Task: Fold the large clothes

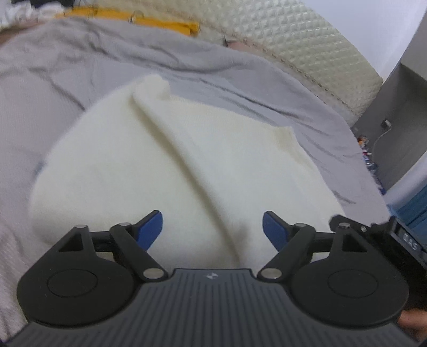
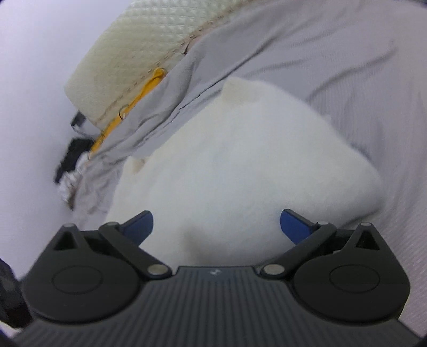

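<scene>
Soft even daylight, faint shadows; motion blur throughout, strong fisheye edge bending.

The left wrist view looks forward and down along the left gripper [image 1: 212, 227], its blue pads [image 1: 149, 229] framing the bottom, from close above a cream garment [image 1: 165, 165] on a grey sheet [image 1: 66, 80], facing a quilted mattress edge [image 1: 307, 48]. The right wrist view looks down along the right gripper [image 2: 216, 225] from equally close, rolled so that the mattress edge [image 2: 128, 61] runs up its left side. Both views share the cream garment [image 2: 240, 160], the grey sheet [image 2: 333, 53], a yellow strip [image 1: 160, 22] [image 2: 138, 101] and the mattress edge.
</scene>
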The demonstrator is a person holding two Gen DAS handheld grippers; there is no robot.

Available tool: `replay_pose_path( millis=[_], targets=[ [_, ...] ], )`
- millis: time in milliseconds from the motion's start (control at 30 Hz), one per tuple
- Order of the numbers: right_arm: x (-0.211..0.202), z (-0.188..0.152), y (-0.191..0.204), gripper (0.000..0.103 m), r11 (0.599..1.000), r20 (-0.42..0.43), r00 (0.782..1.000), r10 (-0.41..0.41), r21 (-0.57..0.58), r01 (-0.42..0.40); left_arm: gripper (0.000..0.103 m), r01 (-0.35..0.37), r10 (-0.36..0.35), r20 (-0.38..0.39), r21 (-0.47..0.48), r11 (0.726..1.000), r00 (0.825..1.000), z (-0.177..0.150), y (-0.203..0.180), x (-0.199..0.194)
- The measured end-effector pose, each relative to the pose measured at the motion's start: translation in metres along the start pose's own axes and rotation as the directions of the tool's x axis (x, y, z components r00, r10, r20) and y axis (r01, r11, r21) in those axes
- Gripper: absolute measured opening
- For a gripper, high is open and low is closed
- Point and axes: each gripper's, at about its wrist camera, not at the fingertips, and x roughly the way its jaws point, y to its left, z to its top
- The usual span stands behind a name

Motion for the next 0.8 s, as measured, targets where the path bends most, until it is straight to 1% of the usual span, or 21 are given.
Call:
replay_pose_path(
  millis=[100, 167, 233, 300, 333, 400, 433, 533, 567, 633, 700, 733, 767, 800],
  targets=[
    [-0.003, 0.0, -0.005, 0.103, 0.996, 0.004, 1.0, 0.03, 0.079, -0.03, 0.093, 0.036, -0.037, -0.028, -0.031, 0.999, 0.999, -0.001, 0.003, 0.005],
    [-0.006, -0.002, -0.006, 0.103, 0.99, -0.009, 0.998, 0.061, 0.128, -0.059, 0.094, 0.035, -0.036, -0.028, -0.03, 0.999, 0.999, -0.001, 0.003, 0.007],
    [-0.002, -0.008, -0.012, 0.103, 0.967, -0.048, 0.993, 0.104, 0.239, -0.09, 0.094, 0.025, -0.026, -0.03, -0.031, 0.999, 0.999, -0.001, 0.003, 0.011],
    [0.004, -0.018, -0.02, 0.103, 0.936, -0.095, 0.987, 0.127, 0.341, -0.088, 0.094, 0.023, -0.024, -0.034, -0.034, 0.999, 0.999, 0.0, 0.003, 0.014],
    [0.008, -0.024, -0.022, 0.103, 0.925, -0.115, 0.984, 0.134, 0.372, -0.082, 0.094, 0.023, -0.024, -0.035, -0.034, 0.999, 0.999, 0.0, 0.004, 0.015],
    [0.018, -0.03, -0.027, 0.103, 0.916, -0.139, 0.98, 0.14, 0.395, -0.075, 0.094, 0.025, -0.027, -0.032, -0.044, 0.999, 0.999, 0.001, 0.005, 0.015],
    [0.021, -0.031, -0.028, 0.103, 0.913, -0.135, 0.981, 0.138, 0.4, -0.073, 0.094, 0.026, -0.028, -0.032, -0.05, 0.998, 0.999, 0.001, 0.005, 0.016],
    [0.027, -0.028, -0.038, 0.103, 0.906, -0.097, 0.99, 0.104, 0.419, -0.054, 0.094, 0.023, -0.025, -0.03, -0.05, 0.998, 0.999, 0.002, 0.005, 0.018],
    [0.029, -0.026, -0.041, 0.103, 0.902, -0.075, 0.992, 0.103, 0.428, -0.062, 0.095, 0.025, -0.026, -0.029, -0.051, 0.998, 0.999, 0.002, 0.005, 0.018],
    [0.031, -0.019, -0.044, 0.102, 0.904, -0.039, 0.996, 0.08, 0.425, -0.056, 0.095, 0.037, -0.039, -0.031, -0.057, 0.998, 0.999, 0.001, 0.004, 0.018],
    [0.036, -0.016, -0.05, 0.102, 0.892, -0.034, 0.996, 0.079, 0.448, -0.055, 0.095, 0.06, -0.063, -0.039, -0.063, 0.996, 0.997, 0.001, 0.005, 0.017],
    [0.038, -0.016, -0.052, 0.097, 0.892, -0.035, 0.997, 0.07, 0.451, -0.046, 0.095, 0.073, -0.077, -0.046, -0.068, 0.995, 0.996, 0.001, 0.005, 0.017],
    [0.039, -0.016, -0.052, 0.093, 0.893, -0.032, 0.998, 0.057, 0.448, -0.036, 0.095, 0.087, -0.091, -0.053, -0.081, 0.993, 0.994, 0.001, 0.005, 0.017],
    [0.04, -0.016, -0.052, 0.088, 0.894, -0.025, 0.998, 0.053, 0.447, -0.036, 0.095, 0.105, -0.111, -0.058, -0.108, 0.989, 0.992, 0.001, 0.007, 0.017]
  ],
)
